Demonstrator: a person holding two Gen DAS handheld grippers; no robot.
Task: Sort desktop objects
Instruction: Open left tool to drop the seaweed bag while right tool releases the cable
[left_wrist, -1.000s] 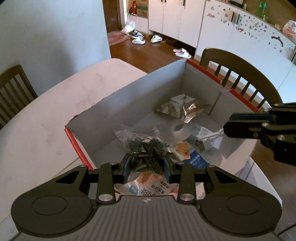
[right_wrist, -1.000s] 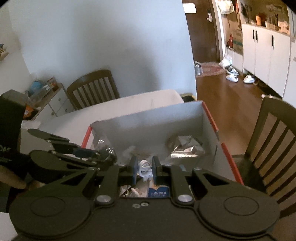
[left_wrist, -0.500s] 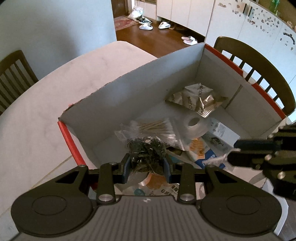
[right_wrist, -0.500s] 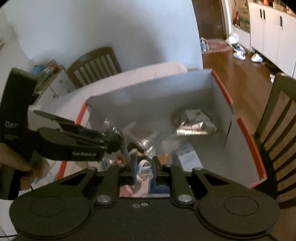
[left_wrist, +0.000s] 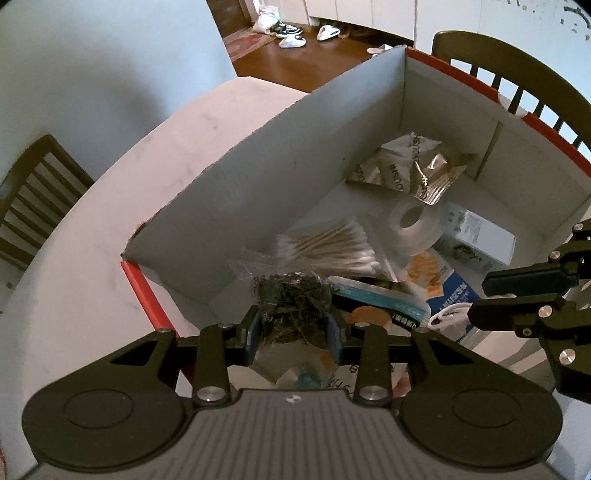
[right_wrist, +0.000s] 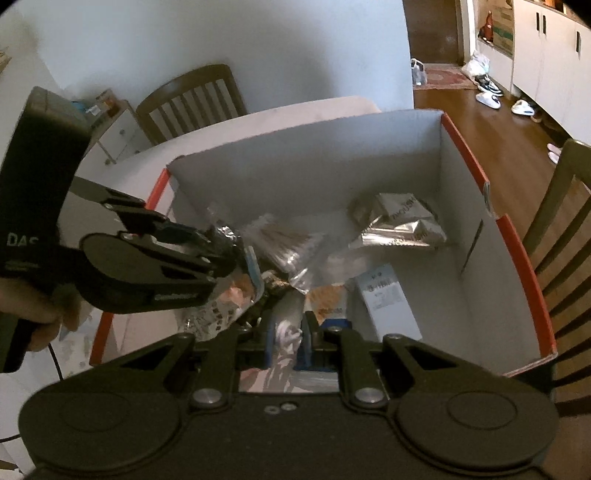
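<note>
My left gripper (left_wrist: 293, 328) is shut on a clear bag of small dark pieces (left_wrist: 291, 299), held over the near left corner of a cardboard box (left_wrist: 258, 177) with grey inner walls and a red rim. My right gripper (right_wrist: 288, 338) is shut on a small white item (right_wrist: 286, 328) above the box's near side. In the left wrist view the right gripper (left_wrist: 476, 299) comes in from the right with the white item (left_wrist: 447, 317) at its tips. In the right wrist view the left gripper (right_wrist: 236, 254) holds its bag at left, and a hand (right_wrist: 40, 321) grips its handle.
Inside the box lie a bag of cotton swabs (left_wrist: 332, 247), a tape roll (left_wrist: 413, 221), silver foil packets (left_wrist: 410, 170), a white carton (left_wrist: 480, 232) and a blue packet (left_wrist: 450, 295). The box stands on a pale table (left_wrist: 92, 258). Wooden chairs (right_wrist: 192, 96) stand around it.
Both grippers have tilted down and come closer over the box, each keeping its hold. The right gripper sits lower in the left wrist view than before.
</note>
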